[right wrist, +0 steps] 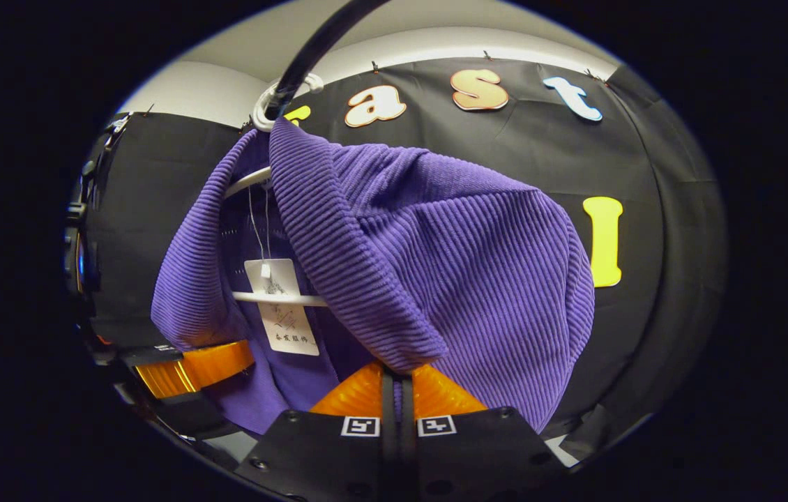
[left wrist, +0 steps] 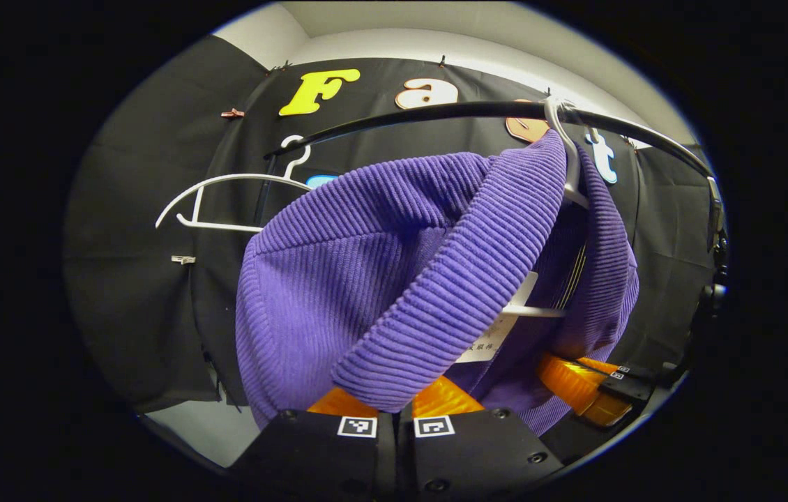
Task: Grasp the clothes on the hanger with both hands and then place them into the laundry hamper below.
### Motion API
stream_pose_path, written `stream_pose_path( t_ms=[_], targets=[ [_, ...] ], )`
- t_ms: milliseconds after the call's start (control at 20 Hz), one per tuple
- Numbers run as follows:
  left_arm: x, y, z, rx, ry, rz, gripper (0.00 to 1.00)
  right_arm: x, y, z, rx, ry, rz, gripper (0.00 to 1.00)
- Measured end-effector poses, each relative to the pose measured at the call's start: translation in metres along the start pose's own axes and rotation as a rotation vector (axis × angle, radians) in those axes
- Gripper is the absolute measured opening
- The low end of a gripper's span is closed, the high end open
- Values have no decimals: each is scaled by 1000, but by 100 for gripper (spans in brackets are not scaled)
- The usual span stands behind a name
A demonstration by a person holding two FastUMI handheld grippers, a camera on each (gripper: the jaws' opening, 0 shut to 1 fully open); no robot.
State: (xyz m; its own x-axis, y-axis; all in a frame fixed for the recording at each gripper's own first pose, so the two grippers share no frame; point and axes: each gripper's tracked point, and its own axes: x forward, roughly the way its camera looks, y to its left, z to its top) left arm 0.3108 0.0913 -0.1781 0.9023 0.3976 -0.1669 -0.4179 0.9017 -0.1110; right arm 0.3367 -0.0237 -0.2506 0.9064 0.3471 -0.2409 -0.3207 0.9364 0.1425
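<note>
Both grippers sit low against the purple ribbed sweater [left wrist: 338, 279], which hangs on a white hanger [left wrist: 570, 183] hooked over the black rail [left wrist: 436, 115].

In the left gripper view, the left gripper [left wrist: 404, 408] points up into the folded collar band; its two fingers stand nearly together with the band's lower edge pinched between them. The right gripper [left wrist: 586, 390] shows below the sweater's far shoulder, at the hem of the open neck.

In the right gripper view, the right gripper [right wrist: 397, 390] has its fingers narrowed on the tip of the collar fold, cloth caught in the slit between them. The left gripper [right wrist: 192, 369] lies under the sweater's other side, beneath the paper tag [right wrist: 282, 307].

Beside the sweater on the rail hangs a bare white hanger [left wrist: 226, 202], with black cloth wall [left wrist: 136, 293] close behind it.
</note>
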Motion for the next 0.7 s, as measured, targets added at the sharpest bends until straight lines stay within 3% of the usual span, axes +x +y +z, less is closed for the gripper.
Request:
stream_pose_path(
  t_ms=[150, 250, 400, 600, 700],
  targets=[
    [-11, 3, 2, 24, -2, 18, 5, -2, -3, 4, 59, 8, 94, 5],
    [-20, 10, 7, 34, -15, 39, 5, -10, -5, 5, 172, 21, 206, 5],
    [-32, 28, 25, 26, -43, 81, 5, -27, -18, 19, 313, -1, 312, 5],
    [-49, 48, 56, 3, -104, 126, 5, -54, -6, 55, 474, -55, 523, 8],
    [-58, 57, 71, 13, -142, 160, 5, -69, -5, 76, 558, -99, 611, 5]
  ],
)
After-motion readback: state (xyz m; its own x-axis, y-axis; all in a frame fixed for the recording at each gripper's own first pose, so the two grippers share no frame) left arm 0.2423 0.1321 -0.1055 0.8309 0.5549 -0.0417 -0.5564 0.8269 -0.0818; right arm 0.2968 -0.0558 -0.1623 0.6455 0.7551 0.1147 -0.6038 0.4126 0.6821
